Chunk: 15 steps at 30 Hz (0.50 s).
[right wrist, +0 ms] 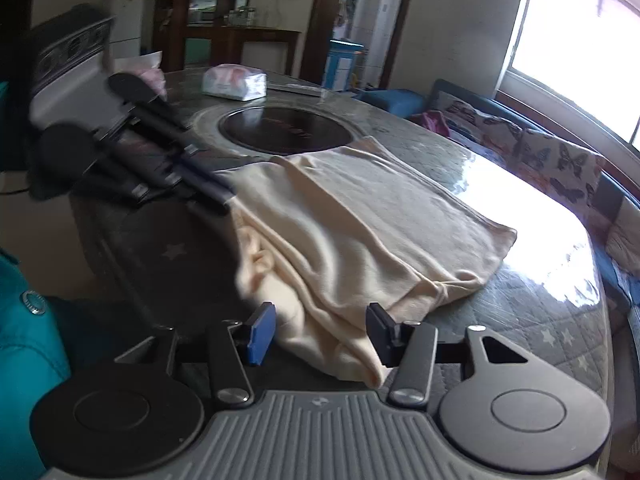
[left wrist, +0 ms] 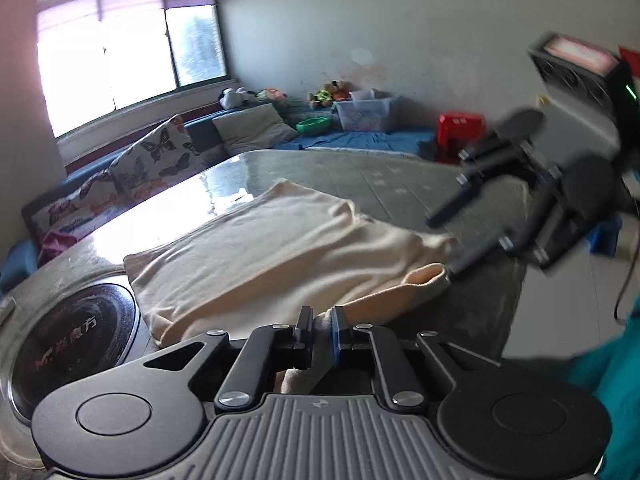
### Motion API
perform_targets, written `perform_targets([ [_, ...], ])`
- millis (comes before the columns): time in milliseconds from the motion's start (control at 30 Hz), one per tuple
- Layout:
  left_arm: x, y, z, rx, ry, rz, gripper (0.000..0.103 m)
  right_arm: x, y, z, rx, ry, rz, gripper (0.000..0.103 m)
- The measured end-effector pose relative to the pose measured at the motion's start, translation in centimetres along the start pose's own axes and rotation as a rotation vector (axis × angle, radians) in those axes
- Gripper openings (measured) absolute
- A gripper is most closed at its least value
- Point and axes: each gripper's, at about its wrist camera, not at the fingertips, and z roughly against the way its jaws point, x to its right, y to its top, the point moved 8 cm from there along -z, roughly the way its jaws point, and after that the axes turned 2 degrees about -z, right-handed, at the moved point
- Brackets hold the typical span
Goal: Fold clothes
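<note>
A cream garment (left wrist: 272,248) lies partly folded on the round table (left wrist: 384,184). My left gripper (left wrist: 322,330) is shut on an edge of the garment at the near side. In the right wrist view the garment (right wrist: 360,232) hangs over the table's near edge. My right gripper (right wrist: 322,334) is open, with its fingers on either side of a hanging fold. The right gripper also shows in the left wrist view (left wrist: 444,244), blurred, at the garment's right end. The left gripper shows in the right wrist view (right wrist: 224,200) at the garment's left edge.
A black hotplate (right wrist: 286,130) is set in the table's middle. A tissue pack (right wrist: 234,82) lies at the far side. A sofa with butterfly cushions (left wrist: 152,160) runs under the window. A red stool (left wrist: 460,132) and a storage box (left wrist: 366,114) stand by the wall.
</note>
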Motion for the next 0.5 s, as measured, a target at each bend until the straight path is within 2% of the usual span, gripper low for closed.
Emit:
perform_targets([
  [200, -1.9, 1.5, -1.3, 0.009, -0.020, 0.090, 0.009, -0.5, 0.4, -1.8, 0.024, -0.006, 0.027, 0.055],
  [300, -2.2, 1.4, -1.5, 0.001, -0.025, 0.107, 0.009, 0.0, 0.1, -3.5, 0.004, -0.002, -0.002, 0.042],
  [333, -2.1, 1.1, -1.4, -0.001, -0.028, 0.106, 0.009, 0.1, 0.1, -3.8, 0.001, 0.004, -0.009, 0.030],
  [367, -2.0, 0.8, -1.2, -0.004, -0.030, 0.104, 0.010, 0.1, 0.1, -4.1, -0.003, 0.011, -0.016, 0.023],
  [433, -1.8, 0.2, -0.8, -0.010, -0.028, 0.095, 0.014, 0.4, 0.4, -4.2, 0.000, 0.028, -0.039, 0.016],
  [500, -1.6, -0.5, -0.2, -0.017, -0.013, 0.081, 0.018, 1.0, 1.0, -4.1, 0.003, 0.050, -0.096, 0.014],
])
